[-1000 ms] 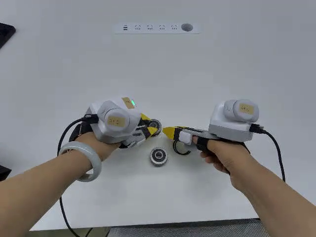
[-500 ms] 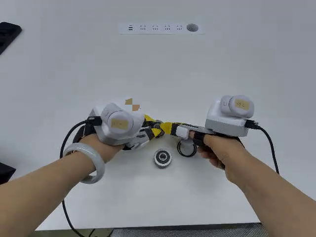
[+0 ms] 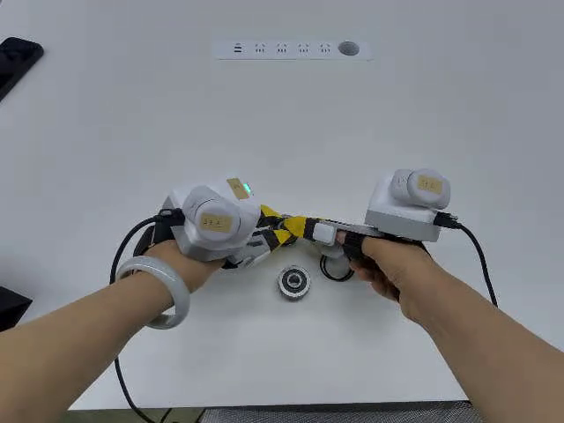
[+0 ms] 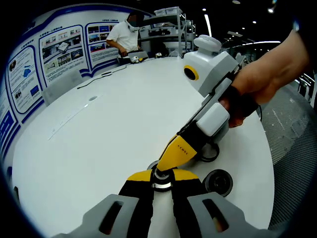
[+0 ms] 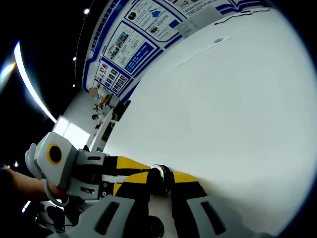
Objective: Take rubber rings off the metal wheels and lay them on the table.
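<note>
Clearly the left gripper view has the work at its centre: the left hand-held gripper (image 4: 161,174) has its yellow-tipped jaws pressed in on the metal wheel (image 4: 160,183). It holds the wheel just above the white tabletop (image 4: 99,139), probably so it cannot turn while the other tool works on it. The right hand-held gripper (image 4: 169,159) reaches in from 1 o'clock, and its yellow tip touches the wheel's upper edge. A loose rubber ring (image 4: 209,160) lies flat on the tabletop beneath that gripper's body, at 2 o'clock from the held wheel. A second wheel (image 4: 218,182) lies at 3 o'clock, apart from both. In the right gripper view, that gripper's own jaws are drawn in on either side of the same wheel, against its dark rim, apparently pinching it. Whether they grip the rubber alone or the whole wheel I cannot tell. The left gripper comes in from 9 o'clock, an opposed hold that suits peeling a ring off. In the head view the two grippers meet tip to tip over the middle of the tabletop, with the held wheel mostly hidden between them. The second wheel sits at 6 o'clock from that meeting point, its rim dark, so it is probably still wearing its ring. The loose ring lies at 4 o'clock, partly under the right hand. A power strip (image 3: 291,48) lies at 12 o'clock, near the far edge.
</note>
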A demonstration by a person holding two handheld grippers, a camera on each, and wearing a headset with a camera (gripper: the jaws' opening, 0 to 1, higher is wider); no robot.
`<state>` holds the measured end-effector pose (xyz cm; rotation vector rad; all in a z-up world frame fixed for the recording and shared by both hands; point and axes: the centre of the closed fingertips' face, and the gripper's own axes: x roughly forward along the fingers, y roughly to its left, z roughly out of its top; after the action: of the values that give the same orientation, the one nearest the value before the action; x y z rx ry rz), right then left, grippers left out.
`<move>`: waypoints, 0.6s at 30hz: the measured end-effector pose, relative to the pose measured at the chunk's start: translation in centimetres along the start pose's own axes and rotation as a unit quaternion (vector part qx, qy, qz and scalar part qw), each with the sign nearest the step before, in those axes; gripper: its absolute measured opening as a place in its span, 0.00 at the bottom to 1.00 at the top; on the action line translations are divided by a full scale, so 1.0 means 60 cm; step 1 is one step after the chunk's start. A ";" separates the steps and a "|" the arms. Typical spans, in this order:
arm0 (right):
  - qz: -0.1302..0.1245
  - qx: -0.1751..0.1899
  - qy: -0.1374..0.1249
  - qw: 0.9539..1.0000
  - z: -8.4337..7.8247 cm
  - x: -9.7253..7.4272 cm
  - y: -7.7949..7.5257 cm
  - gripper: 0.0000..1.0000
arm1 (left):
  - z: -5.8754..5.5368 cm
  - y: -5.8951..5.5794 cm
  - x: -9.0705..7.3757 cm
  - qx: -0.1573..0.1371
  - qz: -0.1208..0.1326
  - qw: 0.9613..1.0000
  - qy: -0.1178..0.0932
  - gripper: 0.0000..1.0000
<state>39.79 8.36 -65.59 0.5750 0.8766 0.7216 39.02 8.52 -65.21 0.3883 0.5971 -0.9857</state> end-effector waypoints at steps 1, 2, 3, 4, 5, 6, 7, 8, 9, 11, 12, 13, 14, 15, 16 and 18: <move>0.001 0.000 0.000 1.000 -0.001 -0.002 0.002 0.17 | 0.000 0.000 0.000 0.000 0.000 1.000 0.000 0.13; 0.002 -0.001 0.000 1.000 -0.001 -0.006 0.004 0.16 | 0.000 0.000 0.000 0.000 0.000 1.000 0.000 0.13; 0.004 -0.002 -0.001 1.000 -0.001 -0.008 0.005 0.16 | 0.000 0.000 0.000 -0.001 0.001 1.000 0.000 0.13; 0.005 -0.001 0.001 1.000 -0.002 -0.010 0.006 0.16 | 0.000 0.000 0.000 -0.001 0.001 1.000 0.000 0.13; 0.005 -0.003 0.002 1.000 -0.003 -0.011 0.006 0.16 | -0.001 0.000 0.000 -0.001 0.001 1.000 0.000 0.13; 0.005 -0.001 0.004 1.000 -0.005 -0.012 0.004 0.16 | -0.001 0.000 0.000 -0.001 0.001 1.000 0.000 0.13; 0.006 0.002 0.007 1.000 -0.007 -0.013 0.004 0.15 | -0.001 0.000 0.000 -0.001 0.001 1.000 -0.001 0.13; 0.007 0.006 0.012 1.000 -0.011 -0.014 0.003 0.15 | -0.001 0.000 0.000 -0.001 0.001 1.000 -0.001 0.13; 0.008 0.015 0.008 1.000 -0.010 -0.015 0.002 0.14 | 0.000 0.000 -0.001 0.000 0.001 1.000 -0.001 0.13; 0.009 0.015 0.011 1.000 -0.011 -0.016 0.002 0.13 | 0.000 0.000 -0.001 -0.001 0.000 1.000 -0.001 0.13; 0.010 0.018 0.012 1.000 -0.010 -0.016 0.002 0.13 | 0.000 0.000 -0.001 -0.001 0.000 1.000 -0.002 0.13; 0.011 0.020 0.012 1.000 -0.010 -0.016 0.003 0.13 | 0.000 0.000 -0.001 -0.001 0.000 1.000 -0.002 0.13; 0.011 0.021 0.012 1.000 -0.009 -0.016 0.002 0.13 | 0.000 0.000 -0.001 -0.001 0.000 1.000 -0.002 0.13; 0.011 0.022 0.012 1.000 -0.009 -0.016 0.001 0.13 | 0.000 0.000 -0.002 -0.001 0.000 1.000 -0.002 0.13; 0.009 0.022 0.012 1.000 -0.009 -0.016 -0.001 0.12 | 0.000 0.000 -0.002 -0.001 0.000 1.000 -0.002 0.13; 0.004 0.017 0.011 1.000 -0.008 -0.017 -0.005 0.09 | 0.000 0.000 -0.002 0.000 0.000 1.000 -0.002 0.13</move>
<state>39.02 7.46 -65.57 0.6026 0.9097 0.7222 38.96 8.60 -65.14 0.3856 0.5941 -0.9858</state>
